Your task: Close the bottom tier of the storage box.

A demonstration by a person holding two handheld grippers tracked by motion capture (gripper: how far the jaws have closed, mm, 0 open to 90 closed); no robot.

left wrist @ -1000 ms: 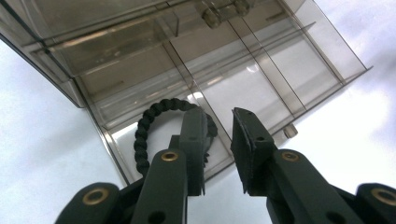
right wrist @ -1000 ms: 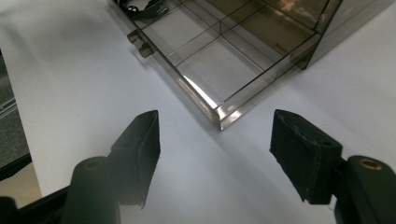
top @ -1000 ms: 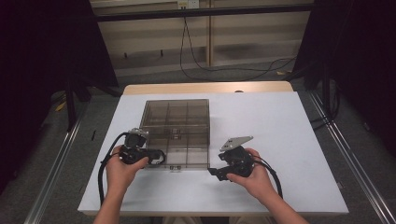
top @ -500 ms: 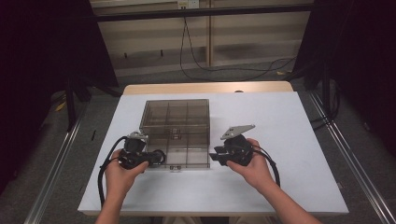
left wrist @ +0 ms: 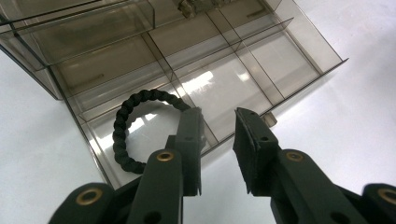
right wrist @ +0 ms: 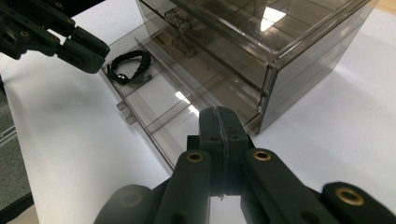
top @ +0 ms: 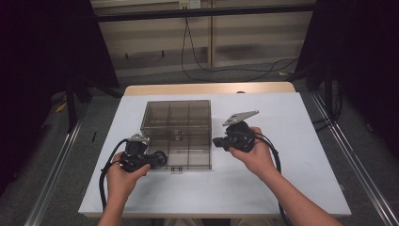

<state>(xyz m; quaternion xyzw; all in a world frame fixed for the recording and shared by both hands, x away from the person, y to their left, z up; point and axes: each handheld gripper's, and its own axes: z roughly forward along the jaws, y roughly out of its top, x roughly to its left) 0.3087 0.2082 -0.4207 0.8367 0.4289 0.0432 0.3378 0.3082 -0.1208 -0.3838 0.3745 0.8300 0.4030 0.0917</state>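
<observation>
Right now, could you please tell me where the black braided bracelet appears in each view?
High view: hidden behind the left gripper.
Left gripper view: black braided bracelet, left of centre in the drawer's corner compartment.
Right gripper view: upper left.
Shared landmark: the pulled-out smoky plastic drawer.

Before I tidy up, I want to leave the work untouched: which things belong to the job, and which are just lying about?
In the job:
- black braided bracelet
- pulled-out drawer
- clear drawer box
- left tongs, open
- right tongs, shut

Just about:
- floor cable
</observation>
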